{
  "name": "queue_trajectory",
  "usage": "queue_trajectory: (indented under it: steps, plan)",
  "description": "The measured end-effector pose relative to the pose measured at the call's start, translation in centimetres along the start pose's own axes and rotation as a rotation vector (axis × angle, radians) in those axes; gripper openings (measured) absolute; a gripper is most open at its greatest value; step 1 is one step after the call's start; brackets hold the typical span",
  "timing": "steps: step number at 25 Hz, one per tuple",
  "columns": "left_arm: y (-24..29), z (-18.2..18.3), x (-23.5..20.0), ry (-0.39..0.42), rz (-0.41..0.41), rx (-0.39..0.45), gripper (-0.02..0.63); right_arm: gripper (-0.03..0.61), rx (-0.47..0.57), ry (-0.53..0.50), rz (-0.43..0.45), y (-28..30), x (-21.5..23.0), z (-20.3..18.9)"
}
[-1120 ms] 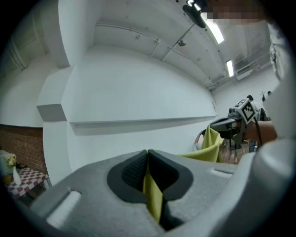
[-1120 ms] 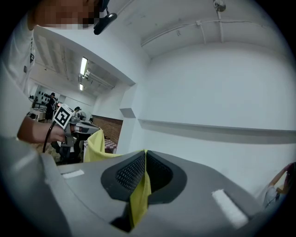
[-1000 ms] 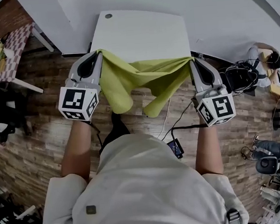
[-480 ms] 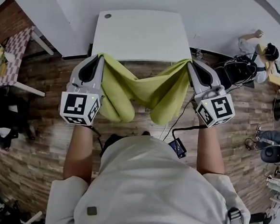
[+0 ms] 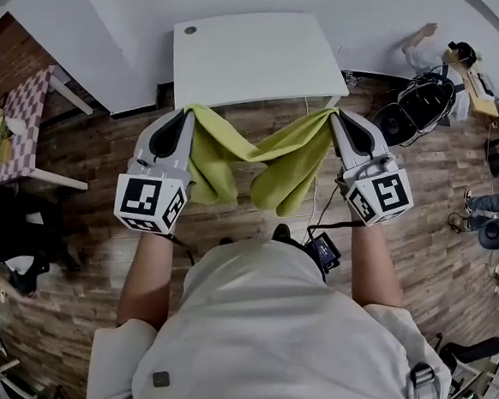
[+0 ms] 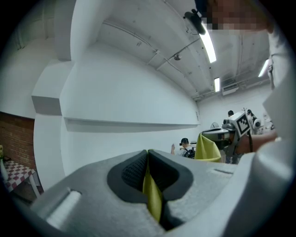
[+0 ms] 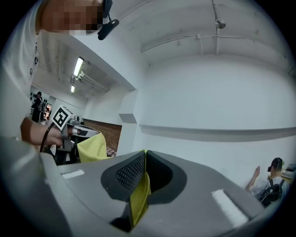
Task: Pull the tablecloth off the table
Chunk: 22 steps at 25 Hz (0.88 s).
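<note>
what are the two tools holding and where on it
The yellow-green tablecloth: the left tool is shut on one end of its upper edge, the right tool on the other end.

I see the yellow-green tablecloth (image 5: 255, 155) off the white table (image 5: 256, 60) (whose top lies bare), pinched at two upper corners and sagging in loose folds just beside the table's near edge.

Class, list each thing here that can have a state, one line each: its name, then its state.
tablecloth: clear of the table, sagging between both grippers.
table: uncovered.
left gripper: shut on the tablecloth.
right gripper: shut on the tablecloth.
</note>
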<state>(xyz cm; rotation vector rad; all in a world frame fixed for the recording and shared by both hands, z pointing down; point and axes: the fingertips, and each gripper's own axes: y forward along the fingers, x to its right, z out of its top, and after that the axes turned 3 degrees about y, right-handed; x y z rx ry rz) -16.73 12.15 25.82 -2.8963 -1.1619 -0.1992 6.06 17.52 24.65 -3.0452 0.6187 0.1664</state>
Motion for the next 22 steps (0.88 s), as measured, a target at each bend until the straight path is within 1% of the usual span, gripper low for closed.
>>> queue_trajectory:
  steps: [6, 11, 15, 22]
  plan:
    - [-3.1, -0.4, -2.3, -0.002, -0.023, 0.005, 0.008, 0.018, -0.016, 0.004, -0.023, 0.4, -3.8, 0.2]
    - [-5.0, -0.5, -4.0, -0.008, -0.025, 0.012, 0.008, 0.017, -0.015, -0.004, -0.013, 1.2, -6.6, 0.7]
    - [-6.5, -0.3, -4.9, -0.005, -0.021, 0.019, 0.008, 0.017, -0.01, -0.015, -0.013, 1.4, -8.0, 1.5]
    - [-8.1, -0.8, -6.3, -0.013, -0.021, 0.022, 0.008, 0.017, -0.015, -0.025, -0.013, 2.0, -9.7, 1.6]
